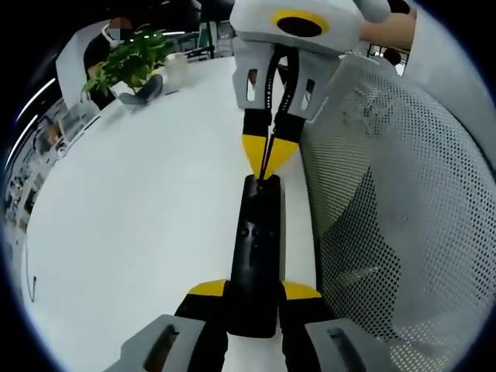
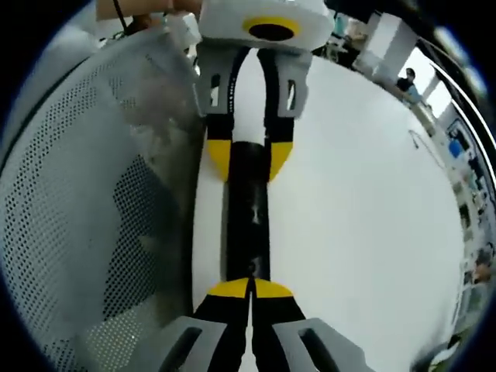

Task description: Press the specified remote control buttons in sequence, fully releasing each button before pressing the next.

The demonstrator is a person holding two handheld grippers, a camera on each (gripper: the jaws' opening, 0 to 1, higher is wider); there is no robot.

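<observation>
1 black, slim remote control (image 1: 256,256) lies lengthwise at the frame centre on the white table (image 1: 132,232), near its edge beside 1 grey mesh chair back (image 1: 403,201). The left gripper (image 1: 254,293) clamps its near end. The right gripper (image 2: 249,288), jaws closed together, touches its opposite end. Open table lies at left.

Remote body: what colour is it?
Black. The remote shows best in the left gripper view, held in the left gripper.

White table (image 1: 139,209), perforated mesh chair back (image 1: 403,194) beside it; potted plant (image 1: 128,62) (far edge), possibly shelving beyond.
</observation>
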